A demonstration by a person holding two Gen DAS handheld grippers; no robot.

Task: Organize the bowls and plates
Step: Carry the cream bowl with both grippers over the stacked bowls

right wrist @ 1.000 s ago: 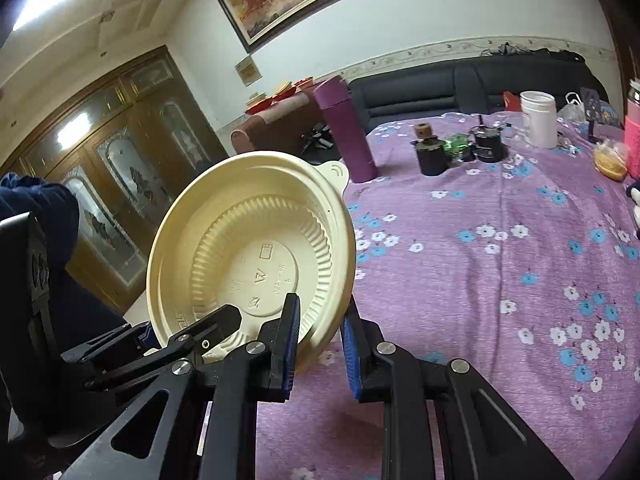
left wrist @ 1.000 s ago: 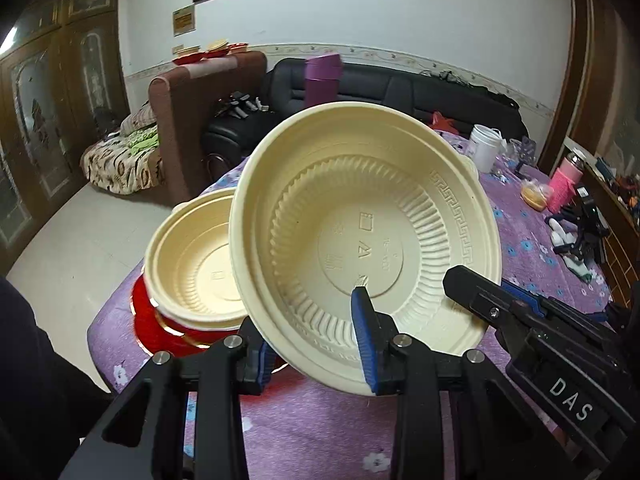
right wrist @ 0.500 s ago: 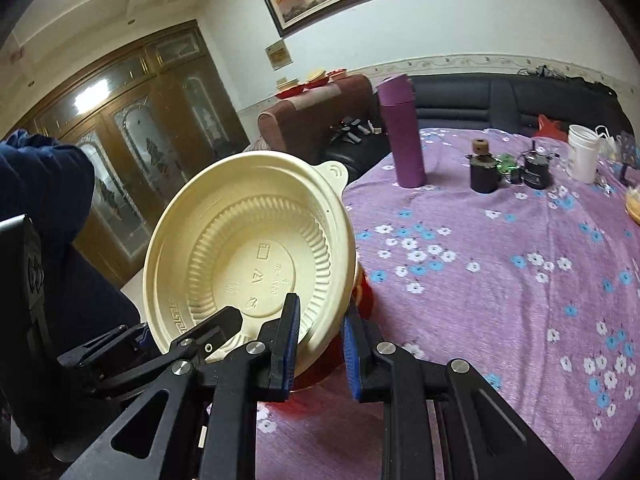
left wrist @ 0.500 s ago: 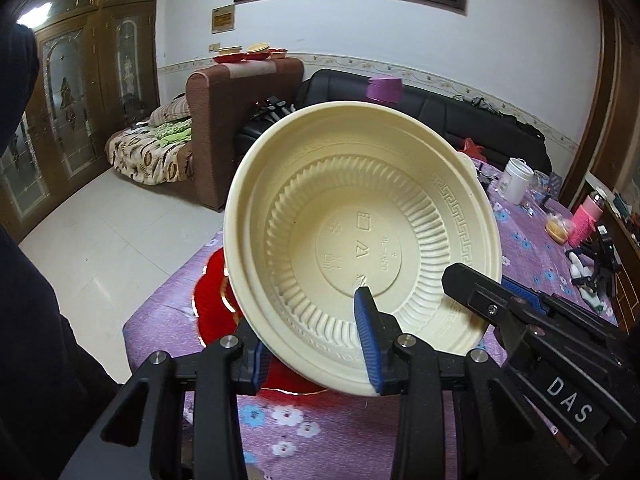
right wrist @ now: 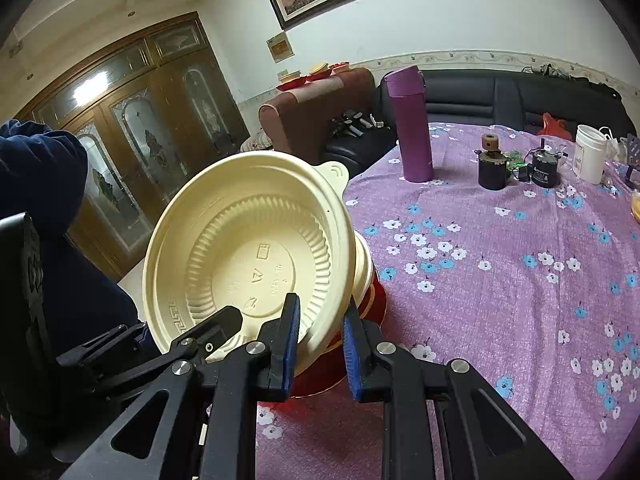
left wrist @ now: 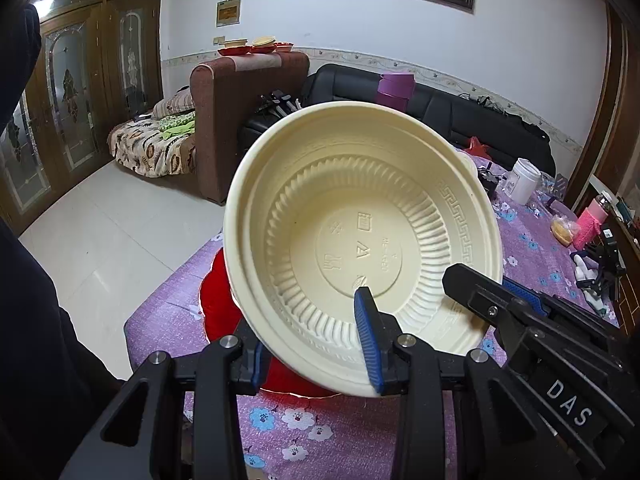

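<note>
A cream plastic bowl (left wrist: 360, 240) is tilted with its inside facing both cameras; it also shows in the right wrist view (right wrist: 240, 248). My left gripper (left wrist: 312, 344) is shut on its lower rim. My right gripper (right wrist: 320, 336) is shut on the same rim from the right, and shows as a black arm (left wrist: 520, 312) in the left wrist view. Under the bowl a red plate (left wrist: 216, 304) lies on the table. Another cream bowl (right wrist: 362, 264) sits on the red plate (right wrist: 376, 300) just behind the held one.
The table has a purple flowered cloth (right wrist: 500, 280). On it stand a purple flask (right wrist: 410, 124), two small dark devices (right wrist: 494, 164), a white jar (right wrist: 588, 154) and pink items (left wrist: 588, 224). A brown armchair (left wrist: 240, 120) and black sofa (left wrist: 460, 112) stand behind.
Both grippers carried the cream bowl over the stack on the red plate, which it now largely hides from the left wrist camera. Both grips are unchanged.
</note>
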